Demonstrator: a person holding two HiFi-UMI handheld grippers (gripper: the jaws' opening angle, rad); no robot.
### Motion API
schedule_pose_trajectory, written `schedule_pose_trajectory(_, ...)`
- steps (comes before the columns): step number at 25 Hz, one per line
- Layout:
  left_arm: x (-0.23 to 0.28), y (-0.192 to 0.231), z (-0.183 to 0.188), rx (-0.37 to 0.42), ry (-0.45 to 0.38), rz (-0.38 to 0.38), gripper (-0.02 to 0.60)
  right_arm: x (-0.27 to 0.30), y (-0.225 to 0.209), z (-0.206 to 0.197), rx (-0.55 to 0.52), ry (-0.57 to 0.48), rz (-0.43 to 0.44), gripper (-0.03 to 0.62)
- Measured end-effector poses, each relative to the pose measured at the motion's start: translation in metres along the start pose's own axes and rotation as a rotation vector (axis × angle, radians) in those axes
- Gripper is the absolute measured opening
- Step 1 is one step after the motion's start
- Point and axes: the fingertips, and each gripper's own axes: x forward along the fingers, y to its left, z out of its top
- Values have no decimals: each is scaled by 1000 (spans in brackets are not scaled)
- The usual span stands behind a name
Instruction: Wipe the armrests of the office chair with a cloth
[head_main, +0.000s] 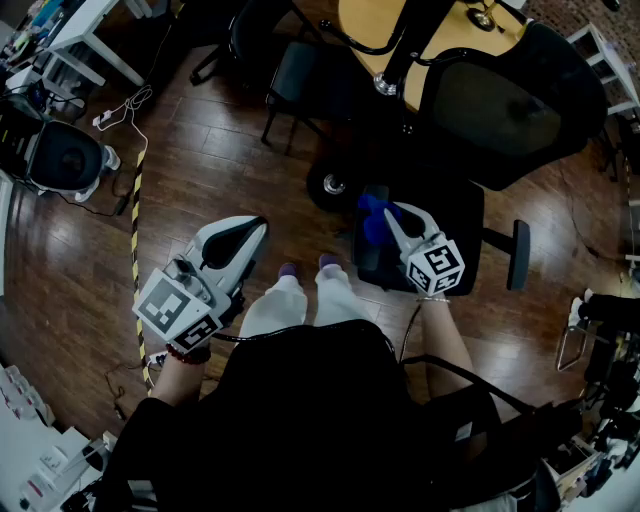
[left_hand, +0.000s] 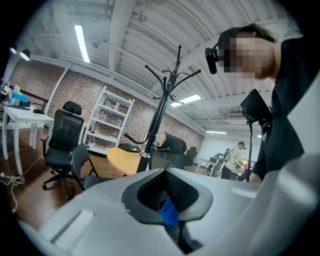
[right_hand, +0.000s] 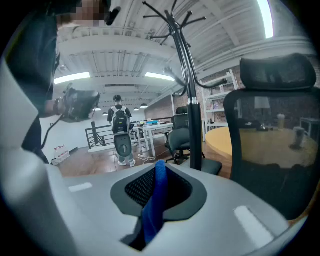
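Holding off at 8 o'clock, my left gripper (head_main: 250, 230) hangs low over the floor (head_main: 200, 170), clear of the chair. Its jaws are pressed together with only a blue scrap (left_hand: 170, 212) pinched at their seam. My right gripper (head_main: 392, 212) points toward 12, jaws clamped on the blue cloth (head_main: 372, 222), which sits over the near side of the office chair (head_main: 500, 110). I judge the wiping barely begun: the armrest (head_main: 518, 255) at 3 o'clock stands well apart from the cloth.
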Motion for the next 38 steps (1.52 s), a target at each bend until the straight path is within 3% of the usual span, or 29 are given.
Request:
schedule_pose_trajectory(4, 41, 5, 4, -55, -69, -4, 6, 51, -35, -23, 3, 32, -17, 36)
schedule_pose_trajectory(7, 58, -5, -1, -54, -53, -28, 6, 61, -42, -45, -37, 126, -16, 53)
schedule_pose_trajectory(8, 61, -4, -6, -51, -34, -29, 6, 65, -45, -63, -61, 194, -12, 82)
schedule_pose_trajectory(10, 67, 6, -12, -58, -5, -14, 6, 75, -51, -100, -109, 335, -7, 276)
schedule_pose_trajectory(11, 69, 12, -12, -69, -1, 1, 6, 77, -54, -112, -131, 384, -7, 307)
schedule_pose_trajectory(17, 76, 25, -12, -104, -3, 60, 6, 47, -67, -114, -157, 447, -11, 298)
schedule_pose_trajectory(21, 84, 23, -22, -133, 3, 72, 6, 59, -65, -133, -288, 578, 70, 202)
schedule_pose_trajectory(23, 87, 14, -16, -151, -38, 40, 6, 74, -63, -144, -267, 630, 105, 132)
schedule_pose_trajectory(26, 90, 3, -7, -157, -96, -4, 6, 83, -73, -144, -183, 657, 127, 79)
schedule_pose_trajectory(30, 77, 19, -6, -173, -119, 78, 6, 72, -127, -137, -142, 675, -5, 63)
schedule_pose_trajectory(33, 63, 30, -10, -199, -148, 135, 6, 77, -150, -152, -111, 735, 50, 60)
schedule_pose_trajectory(38, 49, 23, -4, -176, -217, 128, 6, 113, -163, -139, -222, 757, 147, 58)
